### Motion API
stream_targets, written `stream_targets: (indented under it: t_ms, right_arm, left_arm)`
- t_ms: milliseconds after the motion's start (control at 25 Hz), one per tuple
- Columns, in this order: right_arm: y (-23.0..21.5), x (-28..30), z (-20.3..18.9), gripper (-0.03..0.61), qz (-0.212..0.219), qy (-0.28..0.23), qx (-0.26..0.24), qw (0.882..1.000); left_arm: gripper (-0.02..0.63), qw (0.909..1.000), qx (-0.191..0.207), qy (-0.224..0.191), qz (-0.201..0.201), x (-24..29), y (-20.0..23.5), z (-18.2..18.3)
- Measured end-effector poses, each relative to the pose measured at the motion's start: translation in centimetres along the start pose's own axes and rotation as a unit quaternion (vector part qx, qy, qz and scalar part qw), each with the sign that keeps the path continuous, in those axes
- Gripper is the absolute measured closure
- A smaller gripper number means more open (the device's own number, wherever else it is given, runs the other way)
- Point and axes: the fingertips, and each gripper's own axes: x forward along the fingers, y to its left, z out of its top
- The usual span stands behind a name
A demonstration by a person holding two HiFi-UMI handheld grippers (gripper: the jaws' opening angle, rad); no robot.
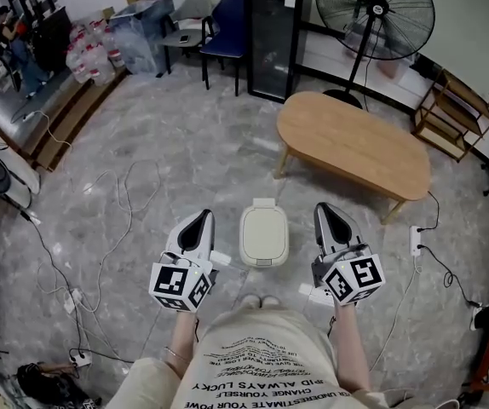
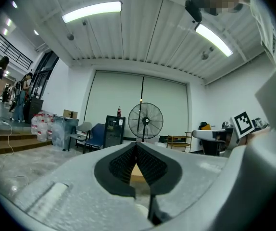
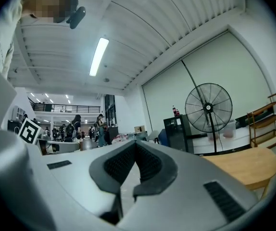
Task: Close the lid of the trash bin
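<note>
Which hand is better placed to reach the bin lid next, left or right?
Neither clearly: the bin stands midway between the left tongs and the right tongs, both shut, empty and about equally far from it. The lid looks already down.

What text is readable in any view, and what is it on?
"CHANGE YOURSELF": on the person's shirt.
"UNDERESTIMATE": same shirt; the rest of its print is too small to read.
Label on the black cabinet: too small to read.
Cubes on the left gripper and right gripper: square marker patterns only, no words.
</note>
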Motion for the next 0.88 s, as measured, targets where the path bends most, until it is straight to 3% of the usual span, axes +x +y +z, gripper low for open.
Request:
stream_targets:
  t_ms: [880]
  right_arm:
    - [0.3, -0.76, -0.22, 0.574, -0.011, 0.003, -0.021, 1.0]
  left_arm:
    - [0.591, 0.9999, 0.009, 0.008, 0.007, -0.99, 0.29, -0.23]
